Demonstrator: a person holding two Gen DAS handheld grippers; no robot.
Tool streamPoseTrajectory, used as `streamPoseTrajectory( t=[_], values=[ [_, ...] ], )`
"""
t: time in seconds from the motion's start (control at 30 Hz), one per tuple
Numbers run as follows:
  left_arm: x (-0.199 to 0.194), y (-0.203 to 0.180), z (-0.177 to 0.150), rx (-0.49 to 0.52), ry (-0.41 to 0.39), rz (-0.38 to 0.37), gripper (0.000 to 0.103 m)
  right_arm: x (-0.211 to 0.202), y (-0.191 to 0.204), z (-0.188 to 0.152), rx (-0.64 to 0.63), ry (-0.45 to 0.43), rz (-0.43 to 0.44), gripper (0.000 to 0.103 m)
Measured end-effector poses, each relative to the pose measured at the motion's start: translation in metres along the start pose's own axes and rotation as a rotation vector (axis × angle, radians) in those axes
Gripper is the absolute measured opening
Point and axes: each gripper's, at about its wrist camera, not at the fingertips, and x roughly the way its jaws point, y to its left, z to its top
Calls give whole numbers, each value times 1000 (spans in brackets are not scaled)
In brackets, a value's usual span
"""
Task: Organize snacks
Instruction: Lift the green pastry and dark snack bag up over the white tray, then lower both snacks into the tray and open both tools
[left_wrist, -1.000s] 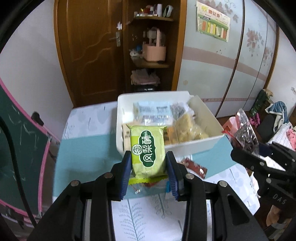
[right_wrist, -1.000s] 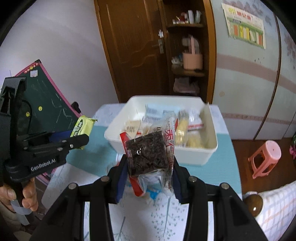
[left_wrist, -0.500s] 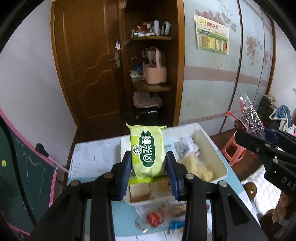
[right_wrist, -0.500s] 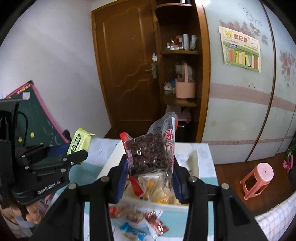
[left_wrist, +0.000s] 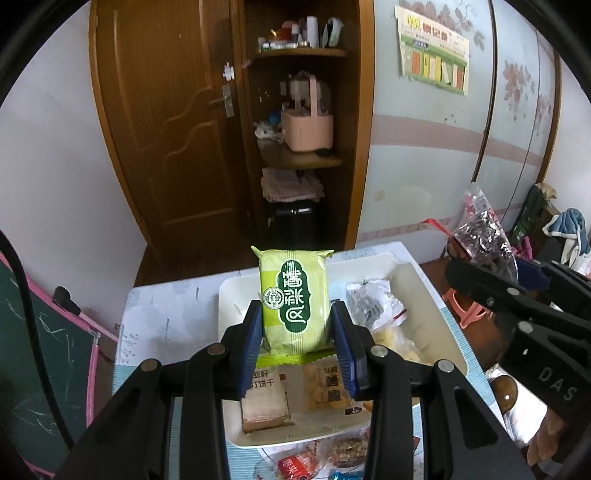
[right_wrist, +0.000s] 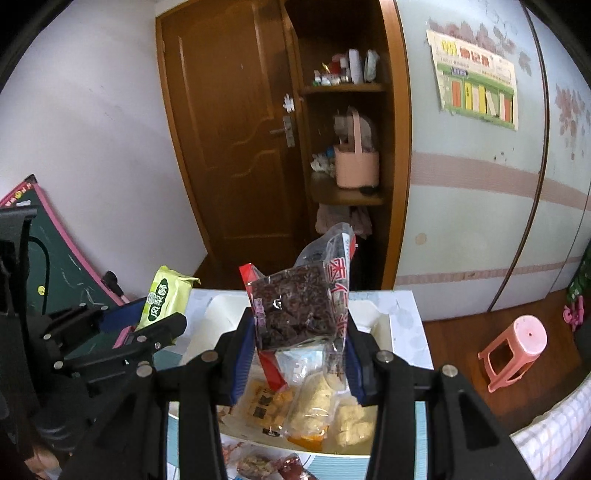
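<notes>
My left gripper (left_wrist: 297, 332) is shut on a green snack packet (left_wrist: 294, 301) and holds it upright above the white bin (left_wrist: 439, 314). My right gripper (right_wrist: 300, 334) is shut on a clear bag of dark dried fruit (right_wrist: 291, 306), also above the white bin (right_wrist: 384, 332). The bin holds several snack packs: biscuits (left_wrist: 264, 400), yellow puffs (right_wrist: 325, 402) and a clear wrapper (left_wrist: 373, 301). Each gripper shows in the other's view: the right one with its dark bag (left_wrist: 480, 236), the left one with its green packet (right_wrist: 164, 299).
The bin sits on a table with a teal and white cloth (left_wrist: 166, 317). Loose wrapped snacks (left_wrist: 299, 461) lie in front of the bin. A green chalkboard (left_wrist: 40, 373) leans at the left. A pink stool (right_wrist: 513, 347) stands on the floor at the right. A wooden door and shelves stand behind.
Both grippers have moved forward over the bin with their packets, so more of the bin's contents lie beneath them. Both stay shut on the same packets.
</notes>
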Motion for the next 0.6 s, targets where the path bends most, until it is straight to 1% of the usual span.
streamPoseTrajectory(
  t=[0.17, 0.6],
  values=[
    [23, 2, -5, -7, 32, 3, 36, 22, -7, -9, 10, 50, -19, 43],
    [56, 4, -9, -21, 80, 6, 36, 51, -4, -15, 12, 104, -35, 43]
  ],
)
